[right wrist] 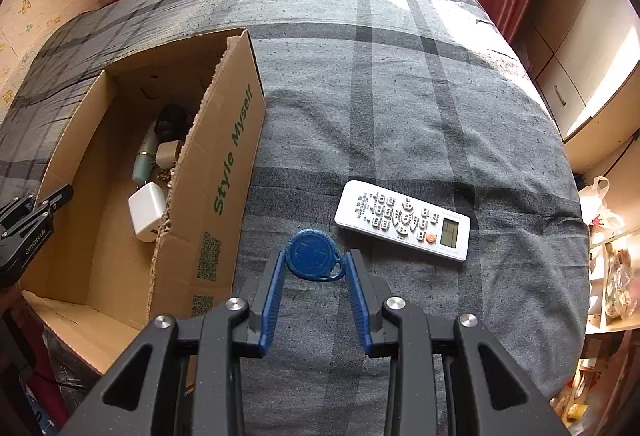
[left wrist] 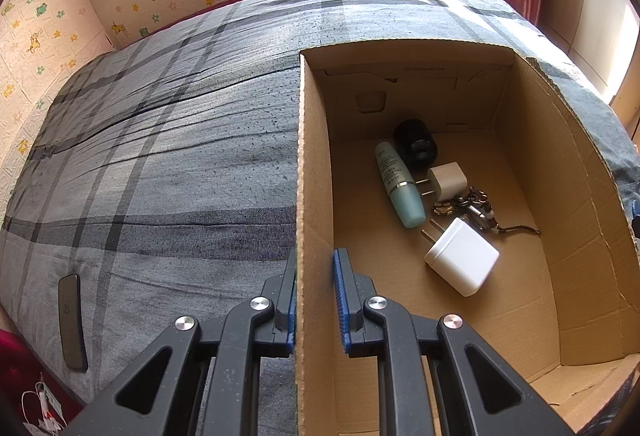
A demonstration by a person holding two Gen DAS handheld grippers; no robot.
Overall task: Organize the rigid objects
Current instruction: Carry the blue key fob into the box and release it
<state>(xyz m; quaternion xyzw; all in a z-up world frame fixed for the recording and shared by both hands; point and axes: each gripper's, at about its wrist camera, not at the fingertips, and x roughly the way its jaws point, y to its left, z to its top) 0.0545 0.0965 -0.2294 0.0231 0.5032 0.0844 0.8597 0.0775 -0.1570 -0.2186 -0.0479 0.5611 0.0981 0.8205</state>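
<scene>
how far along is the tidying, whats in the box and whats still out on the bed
Done: a tube, two plugs, a black cap and keys lie in the box. In hand: the right claw grips a blue tag; the left claw pinches the box wall. Left: the remote.

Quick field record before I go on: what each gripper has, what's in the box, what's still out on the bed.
left gripper: shut on the cardboard box's left wall, one finger outside, one inside
right gripper: shut on the blue key fob, to the right of the box
in box: teal tube, black round item, beige plug adapter, white plug adapter, keyring bundle
still on bed: white remote, buttons up, right of the box
also on bed: dark flat item near the left edge, unidentifiable
</scene>
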